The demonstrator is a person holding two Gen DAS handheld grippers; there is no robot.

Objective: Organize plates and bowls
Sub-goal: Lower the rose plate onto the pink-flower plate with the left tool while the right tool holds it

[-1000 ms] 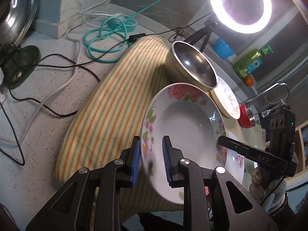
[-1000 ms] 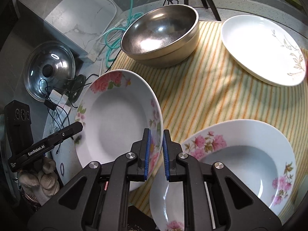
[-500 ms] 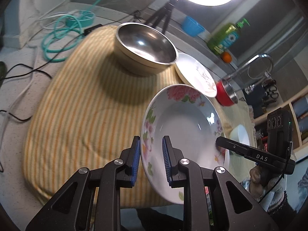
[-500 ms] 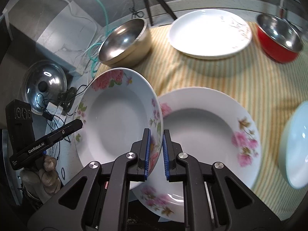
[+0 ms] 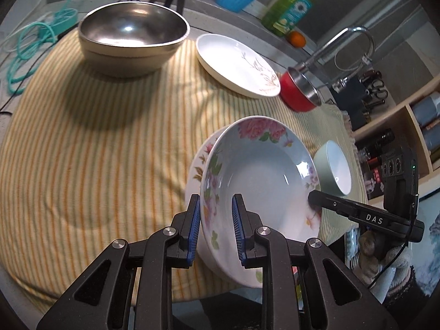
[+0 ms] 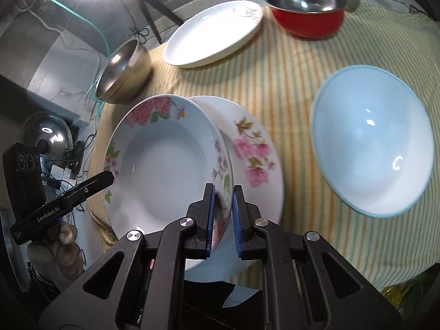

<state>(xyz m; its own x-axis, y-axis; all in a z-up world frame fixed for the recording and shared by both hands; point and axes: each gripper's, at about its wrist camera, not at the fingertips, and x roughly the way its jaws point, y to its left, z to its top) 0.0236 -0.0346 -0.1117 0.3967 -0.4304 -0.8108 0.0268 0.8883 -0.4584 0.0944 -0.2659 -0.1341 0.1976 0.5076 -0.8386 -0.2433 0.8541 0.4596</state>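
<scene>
Both grippers carry one floral plate (image 5: 258, 181): the left gripper (image 5: 215, 228) clamps its left rim, the right gripper (image 6: 222, 217) is clenched on the opposite rim. The plate hangs tilted, just above a matching floral plate (image 6: 255, 148) lying on the striped cloth (image 5: 96, 151). Stacking step in hand; the next move likely calls for levelling and centring it over the lower plate, lowering until nested, then releasing both jaws.
</scene>
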